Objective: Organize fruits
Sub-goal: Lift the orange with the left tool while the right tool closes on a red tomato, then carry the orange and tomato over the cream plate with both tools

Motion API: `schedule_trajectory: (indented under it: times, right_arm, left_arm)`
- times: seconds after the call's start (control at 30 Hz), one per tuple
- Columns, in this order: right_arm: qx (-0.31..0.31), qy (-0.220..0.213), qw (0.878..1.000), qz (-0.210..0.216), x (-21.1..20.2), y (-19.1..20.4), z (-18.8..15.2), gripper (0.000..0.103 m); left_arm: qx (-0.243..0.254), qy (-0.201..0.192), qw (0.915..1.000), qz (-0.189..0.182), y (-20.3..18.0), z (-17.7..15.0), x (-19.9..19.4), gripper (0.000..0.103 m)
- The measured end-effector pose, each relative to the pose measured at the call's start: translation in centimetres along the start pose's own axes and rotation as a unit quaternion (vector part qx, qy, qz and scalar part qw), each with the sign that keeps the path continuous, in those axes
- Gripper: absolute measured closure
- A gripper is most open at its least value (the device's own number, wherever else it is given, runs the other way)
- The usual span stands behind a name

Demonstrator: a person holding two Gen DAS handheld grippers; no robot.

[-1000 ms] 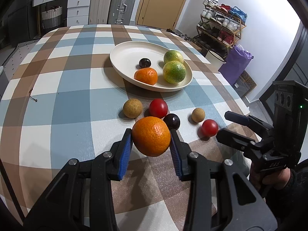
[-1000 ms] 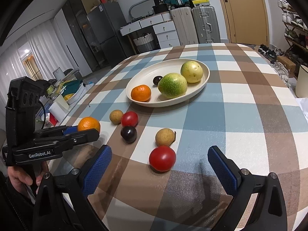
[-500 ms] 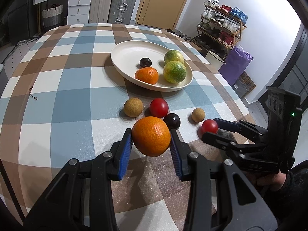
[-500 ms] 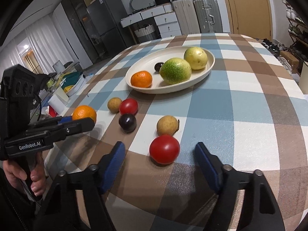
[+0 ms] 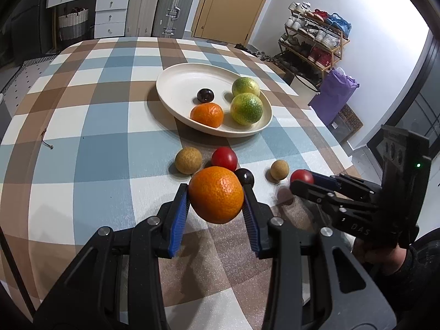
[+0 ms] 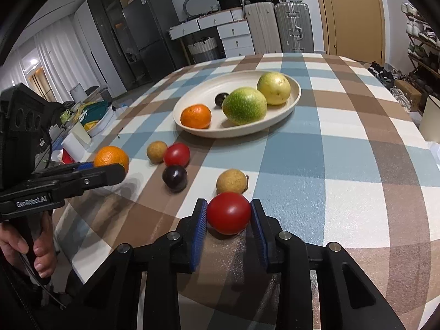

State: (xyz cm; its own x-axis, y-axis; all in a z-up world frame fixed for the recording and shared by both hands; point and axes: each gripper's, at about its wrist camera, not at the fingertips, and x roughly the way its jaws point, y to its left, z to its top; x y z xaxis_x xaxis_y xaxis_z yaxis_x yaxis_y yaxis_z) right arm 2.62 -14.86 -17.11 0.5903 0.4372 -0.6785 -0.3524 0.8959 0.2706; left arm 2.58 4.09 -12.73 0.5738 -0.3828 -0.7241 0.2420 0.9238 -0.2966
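Note:
My left gripper (image 5: 216, 206) is shut on an orange (image 5: 216, 194) and holds it above the checked tablecloth. My right gripper (image 6: 228, 216) is shut on a red tomato (image 6: 228, 212) that rests on the cloth. A cream plate (image 5: 178, 82) further back holds an orange (image 5: 207, 114), two green-yellow fruits (image 5: 246, 108) and a dark plum (image 5: 205, 95). Loose on the cloth between grippers and plate lie a second red tomato (image 6: 176, 154), a dark plum (image 6: 175, 177) and two small brown fruits (image 6: 231, 181).
The round table's edge (image 6: 429, 148) falls away on the right. A shoe rack (image 5: 316, 41) and a purple bag (image 5: 334, 93) stand beyond it. Suitcases (image 5: 162, 8) and drawers stand at the far wall.
My right gripper moved forward over the near red tomato and closed its jaws on it. My left gripper kept the orange and stayed almost still.

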Motion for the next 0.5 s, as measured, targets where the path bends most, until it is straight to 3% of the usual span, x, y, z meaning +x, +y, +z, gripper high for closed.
schedule_trajectory:
  times: [0.33,0.5]
  right_arm:
    - [-0.007,-0.023,0.999,0.024,-1.2,0.6,1.8,0.071]
    - [0.026,-0.028,0.996,0.079,-1.3,0.0,2.9,0.071]
  left_arm:
    - [-0.009,-0.003,0.9999,-0.01,0.4,1.5,0.1,0.068]
    - [-0.009,-0.001,0.9999,-0.015,0.6,2.5,0.6,0.068]
